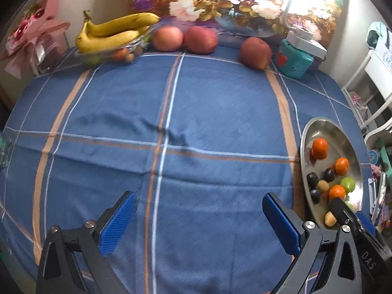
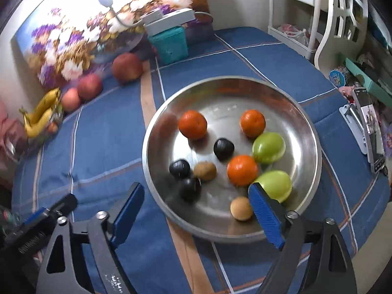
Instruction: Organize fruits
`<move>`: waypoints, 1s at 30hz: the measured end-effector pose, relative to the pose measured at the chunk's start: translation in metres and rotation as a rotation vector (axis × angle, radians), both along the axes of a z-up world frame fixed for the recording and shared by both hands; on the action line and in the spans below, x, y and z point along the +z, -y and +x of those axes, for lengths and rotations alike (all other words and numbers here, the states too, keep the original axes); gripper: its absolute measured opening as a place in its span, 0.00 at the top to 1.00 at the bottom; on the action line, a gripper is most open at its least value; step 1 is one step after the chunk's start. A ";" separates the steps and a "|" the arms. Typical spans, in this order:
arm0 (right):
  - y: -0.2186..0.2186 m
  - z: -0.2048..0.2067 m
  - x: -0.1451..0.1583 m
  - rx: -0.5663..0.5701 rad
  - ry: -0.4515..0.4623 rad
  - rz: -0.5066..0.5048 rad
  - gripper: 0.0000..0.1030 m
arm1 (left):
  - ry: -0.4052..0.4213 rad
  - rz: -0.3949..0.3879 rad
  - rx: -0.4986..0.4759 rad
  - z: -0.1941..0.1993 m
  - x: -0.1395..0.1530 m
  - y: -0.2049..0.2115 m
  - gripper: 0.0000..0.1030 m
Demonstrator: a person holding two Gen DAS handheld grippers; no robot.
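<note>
A steel bowl [image 2: 220, 83] on the blue checked tablecloth holds three oranges [image 2: 192, 124], two green fruits [image 2: 268, 147], three dark fruits [image 2: 223, 149], a brown kiwi-like fruit [image 2: 205, 170] and a small tan fruit [image 2: 241, 208]. My right gripper [image 2: 196, 188] hangs open over the bowl's near rim, with no pad touching a fruit. In the left wrist view my left gripper [image 1: 199, 196] is open over bare cloth, and the bowl [image 1: 318, 127] lies to its right. Bananas [image 1: 115, 31] rest in a glass dish [image 1: 103, 54] at the back left. Three apples [image 1: 167, 38] line the back.
A teal box [image 1: 295, 61] with a white device on top stands at the back right, in front of a floral painting [image 1: 220, 0]. A pink bouquet [image 1: 31, 34] is at the far left. White furniture [image 2: 343, 24] and clutter sit past the table's right edge.
</note>
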State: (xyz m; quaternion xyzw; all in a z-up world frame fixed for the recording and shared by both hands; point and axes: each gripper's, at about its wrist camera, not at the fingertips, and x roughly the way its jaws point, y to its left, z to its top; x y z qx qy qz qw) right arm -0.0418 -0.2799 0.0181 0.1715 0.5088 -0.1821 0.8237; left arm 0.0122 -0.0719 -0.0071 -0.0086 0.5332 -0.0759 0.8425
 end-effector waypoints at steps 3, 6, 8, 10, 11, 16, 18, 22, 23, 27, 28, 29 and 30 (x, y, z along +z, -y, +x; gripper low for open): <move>-0.007 -0.007 0.001 0.017 0.000 -0.013 0.05 | -0.004 0.027 0.005 -0.008 0.001 -0.007 0.00; -0.015 -0.013 0.004 0.035 0.002 -0.023 0.05 | -0.002 0.076 0.033 -0.015 0.004 -0.014 0.00; -0.018 -0.015 0.005 0.043 0.002 -0.033 0.05 | 0.003 0.108 0.058 -0.018 0.006 -0.017 0.00; -0.021 -0.016 0.005 0.053 -0.001 -0.042 0.05 | 0.009 0.121 0.077 -0.019 0.007 -0.020 0.00; -0.022 -0.016 0.005 0.055 -0.002 -0.044 0.05 | 0.008 0.122 0.090 -0.020 0.007 -0.023 0.00; -0.026 -0.014 0.006 0.064 -0.004 -0.057 0.05 | 0.000 0.149 0.126 -0.018 0.008 -0.027 0.00; -0.026 -0.014 0.006 0.064 -0.007 -0.056 0.05 | -0.004 0.144 0.124 -0.017 0.008 -0.027 0.00; -0.027 -0.013 0.006 0.065 -0.008 -0.064 0.05 | -0.001 0.156 0.114 -0.018 0.009 -0.025 0.00; -0.027 -0.014 0.007 0.064 -0.007 -0.068 0.05 | -0.003 0.160 0.112 -0.018 0.008 -0.024 0.00; -0.025 -0.014 0.008 0.059 0.000 -0.072 0.05 | -0.011 0.167 0.104 -0.019 0.008 -0.021 0.00; -0.025 -0.014 0.008 0.059 0.000 -0.072 0.05 | -0.010 0.174 0.099 -0.019 0.008 -0.019 0.00; -0.024 -0.014 0.008 0.057 -0.001 -0.072 0.05 | -0.008 0.184 0.091 -0.019 0.008 -0.018 0.00; -0.024 -0.014 0.008 0.056 -0.001 -0.072 0.05 | -0.006 0.193 0.087 -0.020 0.008 -0.016 0.00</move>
